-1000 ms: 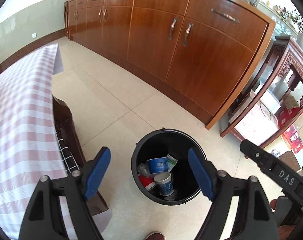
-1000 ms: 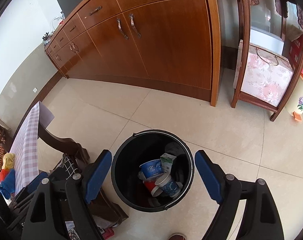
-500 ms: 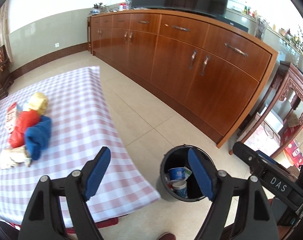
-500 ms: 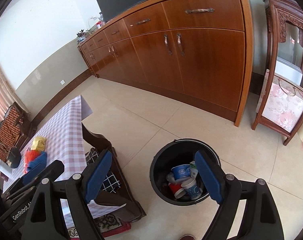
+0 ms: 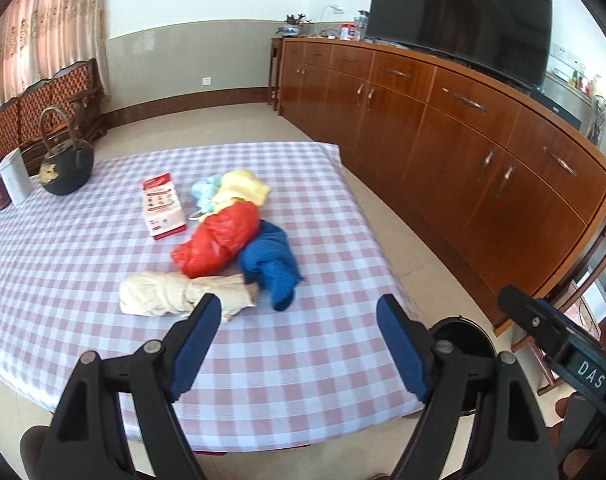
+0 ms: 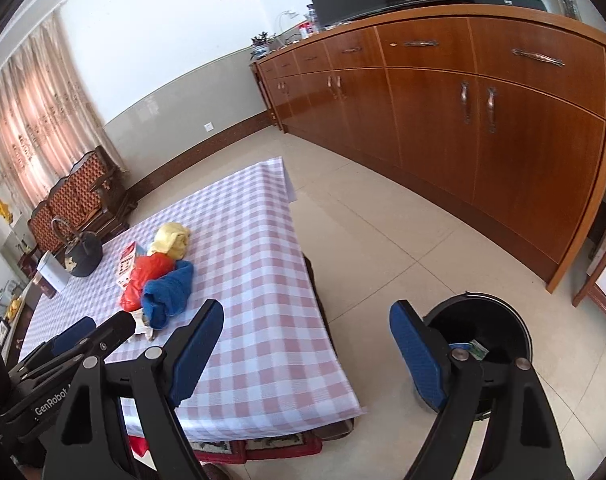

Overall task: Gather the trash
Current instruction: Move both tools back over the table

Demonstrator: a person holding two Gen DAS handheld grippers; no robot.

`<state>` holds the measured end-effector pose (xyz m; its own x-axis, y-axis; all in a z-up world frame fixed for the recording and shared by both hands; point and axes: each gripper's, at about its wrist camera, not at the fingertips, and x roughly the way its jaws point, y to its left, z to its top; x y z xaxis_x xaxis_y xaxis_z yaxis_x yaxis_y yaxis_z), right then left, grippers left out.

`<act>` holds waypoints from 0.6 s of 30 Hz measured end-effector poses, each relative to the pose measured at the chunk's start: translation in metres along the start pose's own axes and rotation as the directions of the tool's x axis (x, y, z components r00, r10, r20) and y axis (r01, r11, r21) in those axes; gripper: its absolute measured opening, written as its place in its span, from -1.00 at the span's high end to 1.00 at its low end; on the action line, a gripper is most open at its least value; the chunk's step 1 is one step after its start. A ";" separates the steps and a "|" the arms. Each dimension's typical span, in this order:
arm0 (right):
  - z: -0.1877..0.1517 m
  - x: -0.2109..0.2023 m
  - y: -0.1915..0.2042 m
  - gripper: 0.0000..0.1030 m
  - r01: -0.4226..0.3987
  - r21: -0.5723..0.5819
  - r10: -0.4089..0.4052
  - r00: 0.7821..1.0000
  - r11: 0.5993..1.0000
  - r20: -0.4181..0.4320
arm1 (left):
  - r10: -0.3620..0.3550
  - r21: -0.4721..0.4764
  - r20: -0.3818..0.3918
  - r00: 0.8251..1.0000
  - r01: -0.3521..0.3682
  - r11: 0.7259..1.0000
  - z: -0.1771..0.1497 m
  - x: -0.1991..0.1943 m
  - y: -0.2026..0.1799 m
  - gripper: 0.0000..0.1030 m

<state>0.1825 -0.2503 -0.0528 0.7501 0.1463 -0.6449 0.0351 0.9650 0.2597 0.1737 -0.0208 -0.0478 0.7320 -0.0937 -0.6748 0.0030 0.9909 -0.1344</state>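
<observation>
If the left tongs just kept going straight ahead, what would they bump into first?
Probably the checked tablecloth, just short of the blue cloth and beige bundle. The left tongs are open and empty, angled down at the table; depth is hard to judge.

Black left tool with blue finger pads.

Tiled floor, long wooden sideboard, pink curtains, checked table

A black kettle stands beside a white box, perhaps a tin, on the checked tablecloth.
</observation>
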 end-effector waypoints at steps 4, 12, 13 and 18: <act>0.001 0.012 0.033 -0.68 -0.052 -0.036 0.051 0.999 0.998 -0.015 | 0.057 -0.049 0.006 0.998 -0.057 0.997 0.001 0.001 0.035 -0.58; 0.006 0.036 0.088 -0.68 -0.118 -0.101 0.115 0.993 0.988 -0.040 | 0.128 -0.123 0.010 0.992 -0.126 0.984 0.010 0.008 0.085 -0.58; 0.007 0.039 0.094 -0.68 -0.125 -0.107 0.121 0.992 0.986 -0.044 | 0.133 -0.127 0.009 0.991 -0.131 0.983 0.011 0.008 0.089 -0.57; 0.013 0.059 0.119 -0.68 -0.156 -0.129 0.149 0.987 0.979 -0.064 | 0.156 -0.158 0.002 0.988 -0.154 0.975 0.024 0.022 0.108 -0.58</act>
<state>0.2395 -0.1301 -0.0506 0.7031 0.3020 -0.6437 -0.1682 0.9503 0.2621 0.2061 0.0867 -0.0597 0.7247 0.0626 -0.6862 -0.2174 0.9658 -0.1414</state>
